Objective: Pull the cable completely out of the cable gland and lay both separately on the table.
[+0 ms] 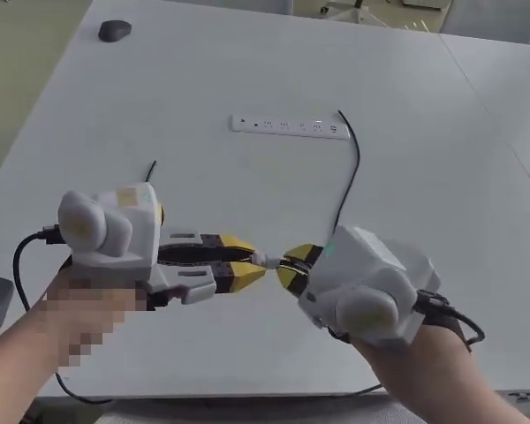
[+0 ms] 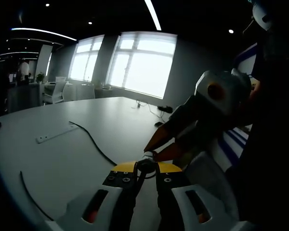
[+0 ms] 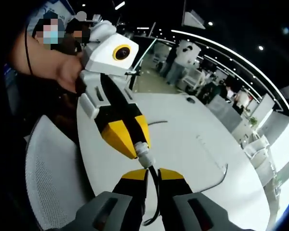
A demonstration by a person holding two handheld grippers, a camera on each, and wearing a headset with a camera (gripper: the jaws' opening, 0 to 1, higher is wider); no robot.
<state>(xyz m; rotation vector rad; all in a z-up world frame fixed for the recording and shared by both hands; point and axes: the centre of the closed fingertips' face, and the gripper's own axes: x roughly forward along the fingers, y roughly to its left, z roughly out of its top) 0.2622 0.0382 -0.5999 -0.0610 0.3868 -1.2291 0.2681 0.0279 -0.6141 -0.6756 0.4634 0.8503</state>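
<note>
**Head view: both claws meet at the gland, above the desk**

Head view has your two claws tip to tip in the air over the near part of the white desk [image 1: 424, 132]. Your left claw [image 1: 250, 266] reaches in from the left and your right claw [image 1: 289, 268] from the right. The small white cable gland [image 1: 267, 261] sits in the narrow gap between their yellow tips, clear of the desk.

Right gripper view shows your left claw pinched tight on the gland, which sticks out from its tips. Your right claw is clamped on the black cable [image 3: 156, 204] just beside the gland. The cable runs out of the gland, passes between the jaws and hangs down below them, so it is not yet out of the gland.

Back in the head view, the rest of the cable trails over the desk beyond your right claw. It curves up to end near the right end of a white power strip [image 1: 290, 126]. A dark mouse [image 1: 115, 30] lies at the far left corner, well apart from everything else.
</note>
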